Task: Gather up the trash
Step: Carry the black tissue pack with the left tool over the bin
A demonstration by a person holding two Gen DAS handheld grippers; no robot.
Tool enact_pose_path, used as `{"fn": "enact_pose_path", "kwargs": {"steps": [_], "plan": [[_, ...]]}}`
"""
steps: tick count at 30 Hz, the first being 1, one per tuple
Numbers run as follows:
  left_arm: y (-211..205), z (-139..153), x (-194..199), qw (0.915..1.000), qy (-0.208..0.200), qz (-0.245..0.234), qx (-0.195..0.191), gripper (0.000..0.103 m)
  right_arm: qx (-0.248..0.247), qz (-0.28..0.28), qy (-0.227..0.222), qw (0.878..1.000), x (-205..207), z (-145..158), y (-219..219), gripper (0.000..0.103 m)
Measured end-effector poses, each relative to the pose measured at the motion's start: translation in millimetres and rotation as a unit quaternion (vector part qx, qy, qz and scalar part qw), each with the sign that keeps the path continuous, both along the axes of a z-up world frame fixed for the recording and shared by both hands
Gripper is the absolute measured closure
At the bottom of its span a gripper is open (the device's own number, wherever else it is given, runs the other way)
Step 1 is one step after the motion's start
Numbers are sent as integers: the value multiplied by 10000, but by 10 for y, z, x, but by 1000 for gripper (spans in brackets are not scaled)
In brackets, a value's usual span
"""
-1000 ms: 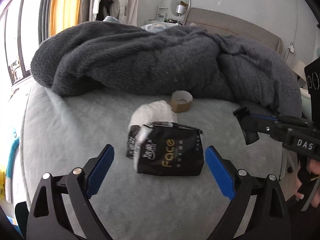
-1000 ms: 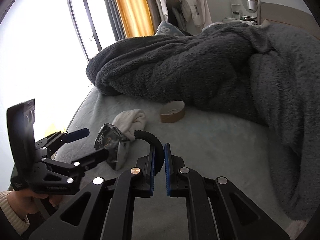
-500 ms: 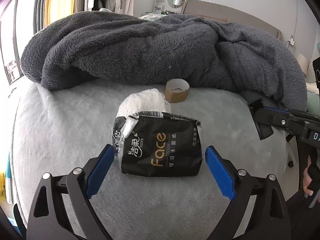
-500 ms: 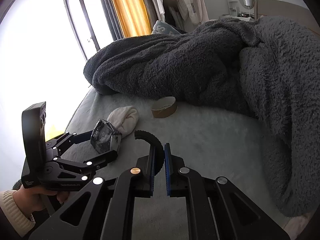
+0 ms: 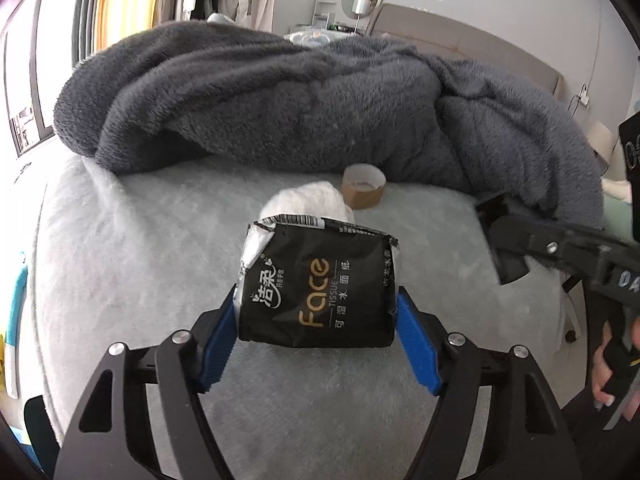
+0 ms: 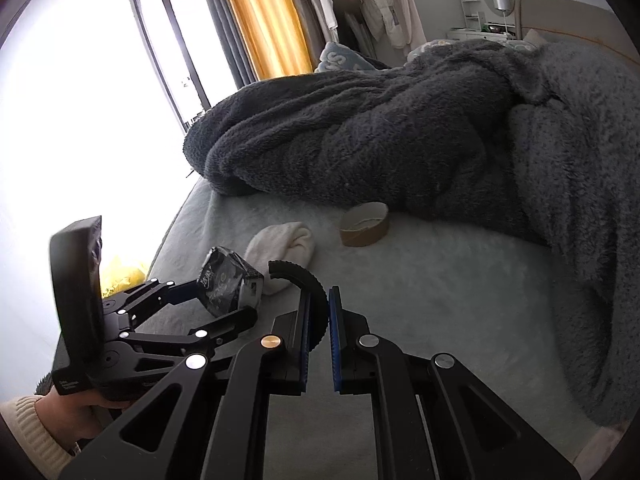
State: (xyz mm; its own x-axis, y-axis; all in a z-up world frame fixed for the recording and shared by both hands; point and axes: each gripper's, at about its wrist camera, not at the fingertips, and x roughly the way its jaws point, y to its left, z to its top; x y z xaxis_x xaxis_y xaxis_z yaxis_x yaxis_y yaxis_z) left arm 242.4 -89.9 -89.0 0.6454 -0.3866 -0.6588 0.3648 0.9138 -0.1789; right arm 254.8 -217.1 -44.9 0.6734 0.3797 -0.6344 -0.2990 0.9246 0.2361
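Observation:
A black "Face" tissue pack [image 5: 318,286] lies on the pale grey bed [image 5: 140,248]. My left gripper [image 5: 316,320] is closed around it, blue pads touching both sides; it also shows in the right wrist view [image 6: 226,286], with the pack [image 6: 224,280] between its fingers. Behind the pack lie a white crumpled wad [image 5: 308,204] and an empty brown tape roll core [image 5: 363,186]. My right gripper [image 6: 319,320] is shut and empty, hovering over the bed to the right of the pack.
A big dark grey fleece blanket [image 5: 280,100] is heaped across the back of the bed and down its right side [image 6: 560,200]. A window [image 6: 100,100] and orange curtain [image 6: 260,20] stand to the left. Something yellow [image 6: 120,276] lies beyond the bed's left edge.
My left gripper moved forward to the tissue pack and its jaws closed onto both sides of it. The right gripper stayed shut and shifted slightly.

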Motion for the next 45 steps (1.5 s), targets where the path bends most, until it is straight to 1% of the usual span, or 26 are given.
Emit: {"fn": "enact_pose_path", "kwargs": {"steps": [4, 8, 10, 13, 18, 21, 28, 31, 40, 45], "plan": [[172, 85, -62, 9998, -116, 161, 6, 28, -65, 41, -7, 10000, 2, 42, 97, 94], [425, 142, -91, 9988, -147, 455, -53, 28, 50, 56, 5, 10000, 24, 90, 221, 94], [538, 153, -112, 9982, -146, 581, 2, 28, 49, 110, -24, 9999, 28, 135, 317, 94], [722, 152, -131, 9967, -87, 804, 83, 28, 7, 231, -117, 9997, 23, 206, 501, 94], [1111, 142, -145, 9928, 74, 1195, 42, 28, 41, 422, -136, 9990, 25, 271, 817, 94], [1339, 145, -185, 9900, 127, 1400, 88, 27, 33, 584, -180, 9981, 6, 317, 1038, 94], [1904, 44, -281, 9800, 470, 1929, 108, 27, 59, 915, -243, 9955, -24, 400, 1504, 94], [2160, -36, -325, 9734, 719, 2173, 109, 27, 76, 1065, -243, 9940, -35, 422, 1714, 94], [2743, -263, -492, 9579, 1277, 2570, 41, 27, 54, 1567, -236, 9874, -103, 458, 2386, 94], [2942, -399, -563, 9512, 1553, 2667, 39, 27, 10, 1799, -187, 9835, -155, 431, 2716, 94]]}}
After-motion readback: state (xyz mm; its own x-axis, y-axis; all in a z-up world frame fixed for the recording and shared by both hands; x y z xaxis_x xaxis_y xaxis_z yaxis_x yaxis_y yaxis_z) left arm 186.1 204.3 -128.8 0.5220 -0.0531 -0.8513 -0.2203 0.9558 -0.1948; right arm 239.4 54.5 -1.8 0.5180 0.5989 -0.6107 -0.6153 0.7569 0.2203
